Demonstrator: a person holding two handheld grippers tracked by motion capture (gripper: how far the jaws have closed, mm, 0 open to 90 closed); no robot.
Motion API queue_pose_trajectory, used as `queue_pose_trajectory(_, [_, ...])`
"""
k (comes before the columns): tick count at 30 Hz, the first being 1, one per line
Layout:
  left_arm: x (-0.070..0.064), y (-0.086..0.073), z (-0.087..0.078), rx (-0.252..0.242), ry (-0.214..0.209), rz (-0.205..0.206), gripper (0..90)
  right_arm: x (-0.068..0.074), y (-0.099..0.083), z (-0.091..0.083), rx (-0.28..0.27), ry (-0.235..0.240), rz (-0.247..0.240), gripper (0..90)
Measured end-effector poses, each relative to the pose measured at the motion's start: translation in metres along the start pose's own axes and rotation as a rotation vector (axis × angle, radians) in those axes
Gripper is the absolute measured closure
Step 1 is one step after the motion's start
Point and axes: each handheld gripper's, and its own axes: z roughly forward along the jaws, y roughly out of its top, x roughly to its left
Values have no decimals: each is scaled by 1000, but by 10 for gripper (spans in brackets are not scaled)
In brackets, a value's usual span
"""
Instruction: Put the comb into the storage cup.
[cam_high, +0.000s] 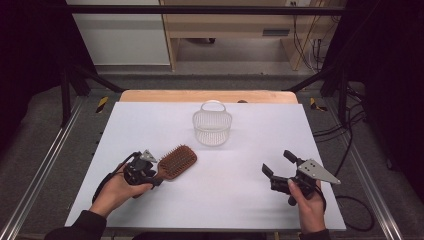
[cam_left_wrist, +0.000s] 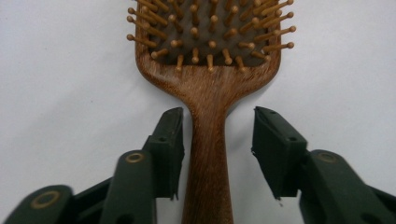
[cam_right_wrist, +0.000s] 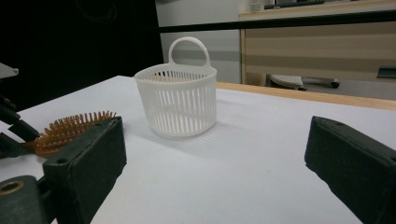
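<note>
Running up the frame's middle, the hairbrush (cam_left_wrist: 208, 116) handle is straddled, ungripped, by the spread-jawed left gripper (cam_left_wrist: 217, 140).

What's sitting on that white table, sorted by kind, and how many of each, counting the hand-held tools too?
Wooden hairbrush: 1
White slotted basket: 1
Hand-held tools: 2, the left tool with its jaws open either side of the brush handle, and the right tool open over bare table
Total: 4
</note>
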Motion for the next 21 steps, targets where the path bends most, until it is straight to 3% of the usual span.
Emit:
queue_pose_trajectory(12, [2, -1, 4, 27, -5, -20, 657, 0, 0, 0, 1, 1, -3, 58])
queue_pose_trajectory(21, [3, 0, 6, 37, 11, -7, 706, 0, 0, 0, 0, 1, -4, 58])
